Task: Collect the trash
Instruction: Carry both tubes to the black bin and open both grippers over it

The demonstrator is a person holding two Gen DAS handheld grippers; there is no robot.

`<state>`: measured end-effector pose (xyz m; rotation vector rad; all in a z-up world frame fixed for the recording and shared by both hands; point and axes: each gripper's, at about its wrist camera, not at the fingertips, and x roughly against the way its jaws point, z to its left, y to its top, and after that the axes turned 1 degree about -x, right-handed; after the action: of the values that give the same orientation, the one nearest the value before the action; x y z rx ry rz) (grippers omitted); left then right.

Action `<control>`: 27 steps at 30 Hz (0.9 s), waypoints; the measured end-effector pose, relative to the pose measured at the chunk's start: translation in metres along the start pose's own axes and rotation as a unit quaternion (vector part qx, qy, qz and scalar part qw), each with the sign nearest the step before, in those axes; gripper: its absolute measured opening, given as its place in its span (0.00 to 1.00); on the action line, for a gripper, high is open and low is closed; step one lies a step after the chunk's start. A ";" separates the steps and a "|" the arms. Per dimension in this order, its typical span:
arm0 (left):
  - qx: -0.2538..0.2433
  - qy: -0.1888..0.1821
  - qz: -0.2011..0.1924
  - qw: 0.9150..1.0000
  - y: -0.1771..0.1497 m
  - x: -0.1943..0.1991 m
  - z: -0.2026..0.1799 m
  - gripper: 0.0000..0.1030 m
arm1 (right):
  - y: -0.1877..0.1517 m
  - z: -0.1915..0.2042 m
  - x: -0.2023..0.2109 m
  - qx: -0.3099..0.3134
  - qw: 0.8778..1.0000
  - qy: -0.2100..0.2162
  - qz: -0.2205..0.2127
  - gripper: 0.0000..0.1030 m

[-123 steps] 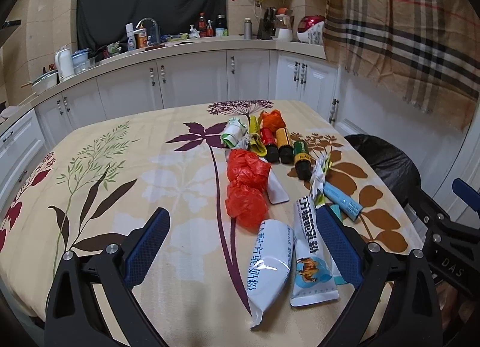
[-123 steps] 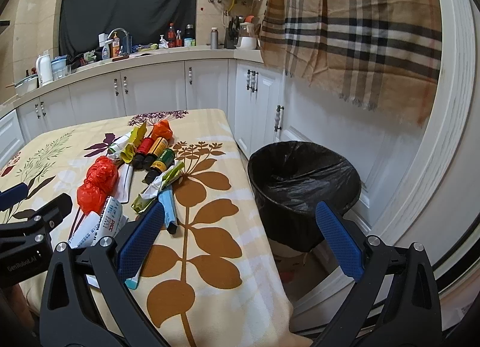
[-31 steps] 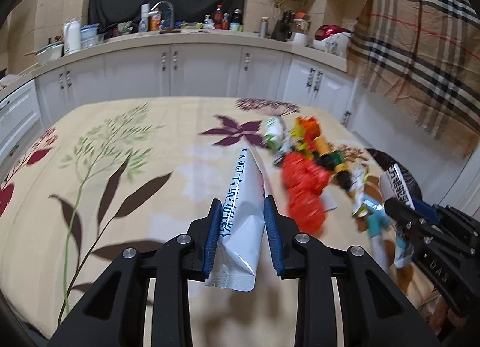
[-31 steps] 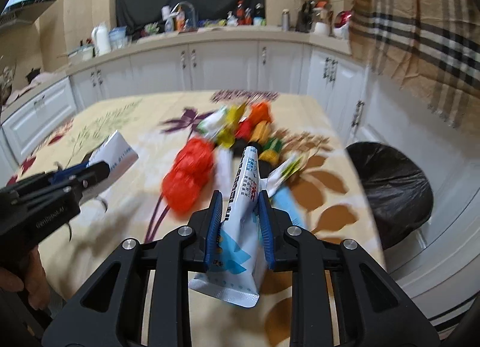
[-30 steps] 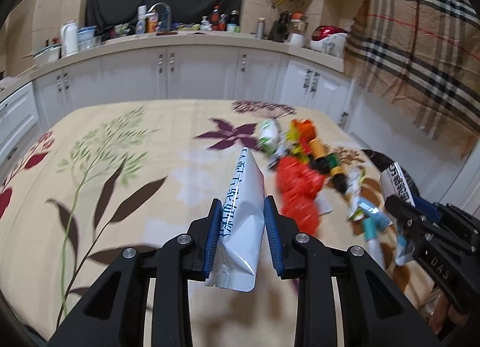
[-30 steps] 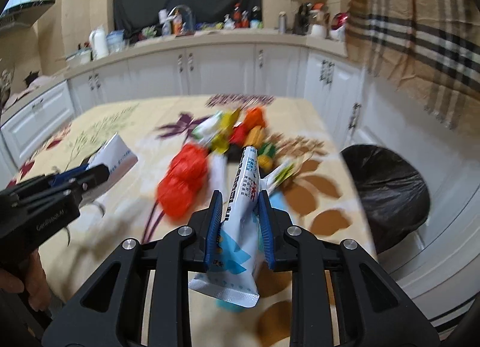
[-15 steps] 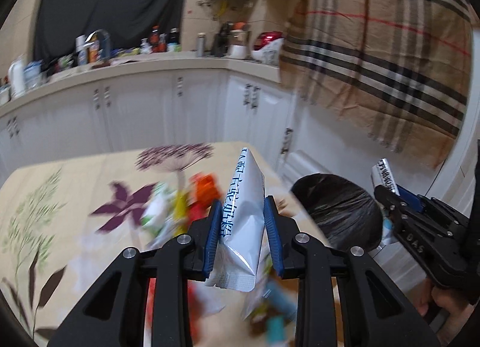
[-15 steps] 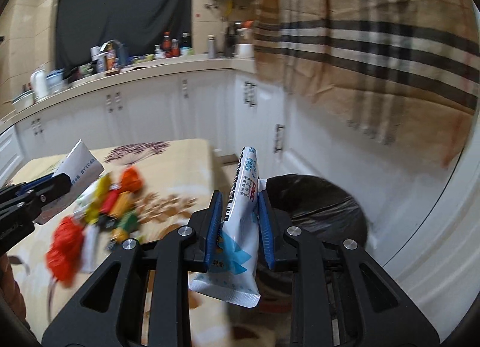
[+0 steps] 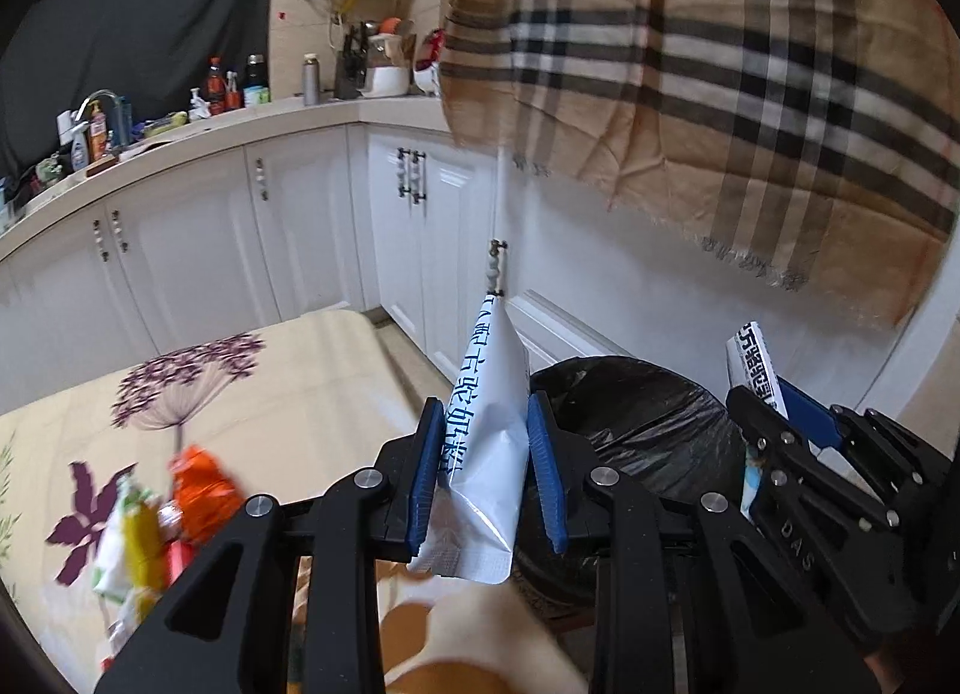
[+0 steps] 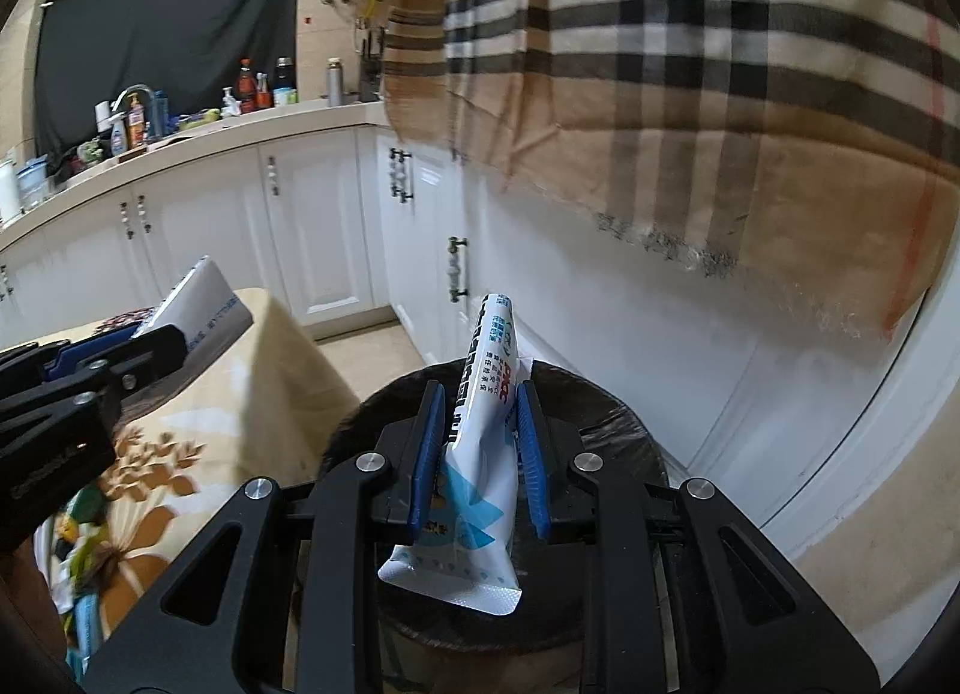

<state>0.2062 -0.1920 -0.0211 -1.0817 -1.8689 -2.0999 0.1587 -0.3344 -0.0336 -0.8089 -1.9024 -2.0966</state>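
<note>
My left gripper (image 9: 485, 457) is shut on a white milk-powder pouch (image 9: 487, 442) with blue print, held upright over the table's right edge, beside the black-lined trash bin (image 9: 636, 430). My right gripper (image 10: 480, 454) is shut on a white and blue pouch (image 10: 477, 472) with black print and holds it directly above the bin (image 10: 600, 424). The right gripper with its pouch also shows in the left wrist view (image 9: 756, 376). The left gripper and its pouch also show in the right wrist view (image 10: 198, 310).
More trash lies on the flowered tablecloth (image 9: 288, 388): an orange bag (image 9: 204, 484) and yellow and green wrappers (image 9: 129, 544), blurred. White cabinets (image 9: 312, 220) run behind. A plaid cloth (image 9: 720, 93) hangs above the bin against the white wall.
Both grippers have swung right from the table towards the bin, each still holding its pouch. The right gripper now stands over the bin opening.
</note>
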 end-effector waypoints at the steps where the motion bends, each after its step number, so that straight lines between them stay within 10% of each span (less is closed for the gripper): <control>1: -0.002 0.000 0.005 1.000 0.002 -0.008 -0.004 0.29 | 0.000 -0.002 -0.005 -0.002 1.000 -0.003 0.002 0.23; 16: -0.019 -0.003 0.056 0.998 0.009 -0.080 -0.027 0.40 | -0.008 -0.024 -0.056 -0.032 0.998 -0.040 0.021 0.41; 27: -0.009 0.005 0.038 0.999 0.015 -0.059 -0.017 0.52 | -0.011 -0.022 -0.043 -0.035 0.998 -0.042 0.024 0.48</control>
<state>0.2502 -0.2319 -0.0430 -1.1256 -1.7773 -2.0803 0.1831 -0.3631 -0.0656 -0.9626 -1.8400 -2.1445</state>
